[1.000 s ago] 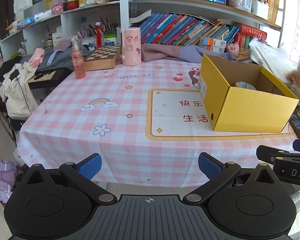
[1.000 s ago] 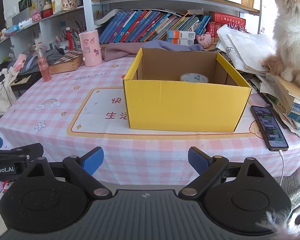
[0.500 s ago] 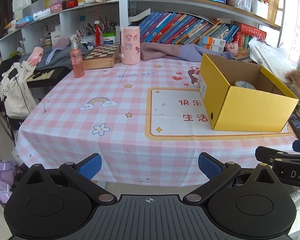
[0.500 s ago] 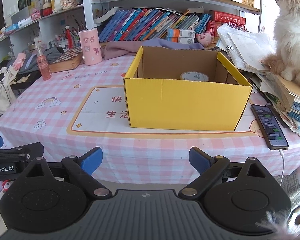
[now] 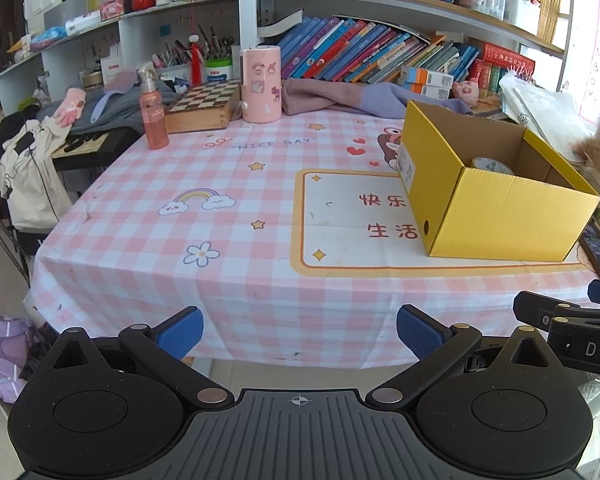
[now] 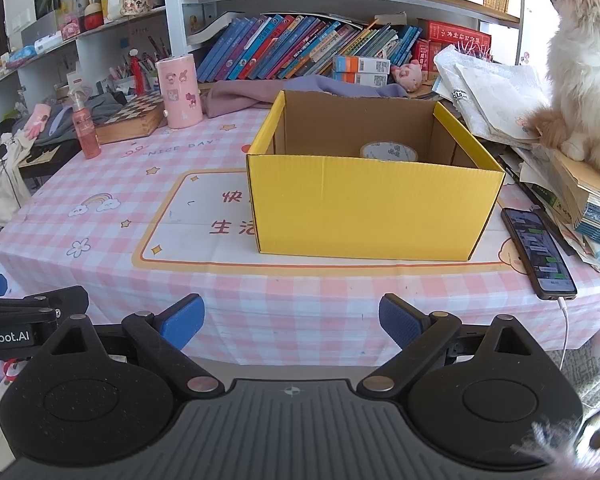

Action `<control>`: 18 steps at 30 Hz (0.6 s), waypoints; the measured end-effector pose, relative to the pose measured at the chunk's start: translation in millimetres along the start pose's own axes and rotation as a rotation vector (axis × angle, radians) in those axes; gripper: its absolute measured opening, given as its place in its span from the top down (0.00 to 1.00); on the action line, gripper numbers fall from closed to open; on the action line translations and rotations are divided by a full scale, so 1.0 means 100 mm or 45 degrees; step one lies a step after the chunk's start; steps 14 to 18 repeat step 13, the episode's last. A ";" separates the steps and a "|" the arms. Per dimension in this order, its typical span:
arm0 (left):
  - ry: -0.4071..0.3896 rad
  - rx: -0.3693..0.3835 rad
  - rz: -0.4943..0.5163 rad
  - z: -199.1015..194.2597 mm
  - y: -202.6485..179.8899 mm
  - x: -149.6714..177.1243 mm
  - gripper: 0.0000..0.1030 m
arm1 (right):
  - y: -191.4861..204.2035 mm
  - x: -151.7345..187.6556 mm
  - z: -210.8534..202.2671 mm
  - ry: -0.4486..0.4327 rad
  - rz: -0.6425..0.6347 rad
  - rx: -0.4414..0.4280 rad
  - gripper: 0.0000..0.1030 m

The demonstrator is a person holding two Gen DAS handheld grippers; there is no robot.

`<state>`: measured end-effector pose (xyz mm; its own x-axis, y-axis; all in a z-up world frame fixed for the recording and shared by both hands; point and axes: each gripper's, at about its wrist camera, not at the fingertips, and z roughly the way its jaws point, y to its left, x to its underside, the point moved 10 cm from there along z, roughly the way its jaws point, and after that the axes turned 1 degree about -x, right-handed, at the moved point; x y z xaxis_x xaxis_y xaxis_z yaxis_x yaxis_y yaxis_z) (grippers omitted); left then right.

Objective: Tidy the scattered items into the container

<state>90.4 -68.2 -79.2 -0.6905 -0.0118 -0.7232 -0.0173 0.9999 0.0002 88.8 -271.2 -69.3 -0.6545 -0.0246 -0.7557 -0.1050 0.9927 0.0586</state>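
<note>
A cluttered study is shown, with bookshelves (image 6: 320, 48) behind a table (image 5: 228, 200) covered by a pink checked cloth; a yellow box (image 6: 372, 204), the container, is seen standing open on the printed panel toward the right of the table, with a tape roll (image 6: 389, 151) already lying inside near its back wall; a pink bottle (image 5: 153, 114), a pink canister (image 5: 261, 84) and a chessboard case (image 5: 204, 106) are ranged along the far left edge, well apart from the box; a phone (image 6: 538, 252) is laid just beside the box on its right, and a cat (image 6: 584, 64) is seated on a paper stack there. The left gripper (image 5: 299, 332) and the right gripper (image 6: 291, 322) are both held short of the near table edge, jaws spread wide and nothing between them; each is glimpsed at the margin of the other's view. The step in hand is judged to be the choice of and reach toward the next item; the bottle, nearest the left gripper's side, is suggested as its target, to be approached level and pinched low on the body so that tipping is avoided; the canister would probably be too wide for a secure hold unless taken squarely across its middle; release is best made low inside the box, clear of the tape roll.
</note>
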 end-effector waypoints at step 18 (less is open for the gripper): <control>0.011 0.002 -0.011 0.02 0.02 0.03 0.00 | 0.00 0.02 0.02 0.005 0.001 0.001 0.07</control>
